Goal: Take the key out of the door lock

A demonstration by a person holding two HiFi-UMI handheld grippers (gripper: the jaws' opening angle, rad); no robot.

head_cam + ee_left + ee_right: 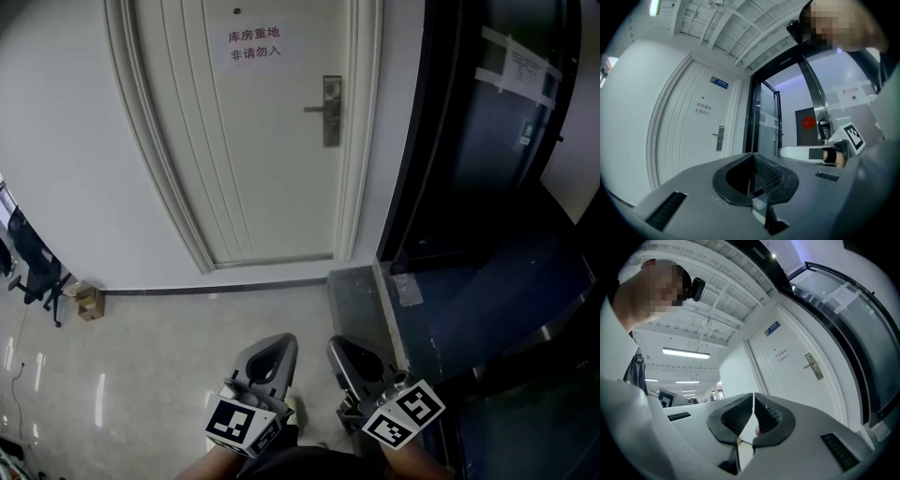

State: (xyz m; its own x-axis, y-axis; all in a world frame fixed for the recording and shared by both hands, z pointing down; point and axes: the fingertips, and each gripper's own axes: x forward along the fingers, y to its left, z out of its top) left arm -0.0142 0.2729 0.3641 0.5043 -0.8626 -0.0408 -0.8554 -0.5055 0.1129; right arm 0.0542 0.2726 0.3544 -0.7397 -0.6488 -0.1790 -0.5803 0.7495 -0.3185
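Note:
The white door (253, 141) stands shut across the floor, far ahead of me. Its metal lock plate with lever handle (331, 111) sits at the door's right side. A key in it is too small to make out. A paper sign (254, 44) hangs on the upper door. My left gripper (281, 341) and right gripper (337, 347) are side by side low in the head view, well short of the door, both shut and empty. The lock plate (721, 137) shows beyond the left gripper (753, 155), and the lock plate (814, 366) beyond the right gripper (753, 395).
A dark glass door in a black frame (487, 141) stands to the right of the white door. A small cardboard box (90, 301) and an office chair (33, 277) sit by the left wall. A grey floor slab (361, 300) lies at the glass door's foot.

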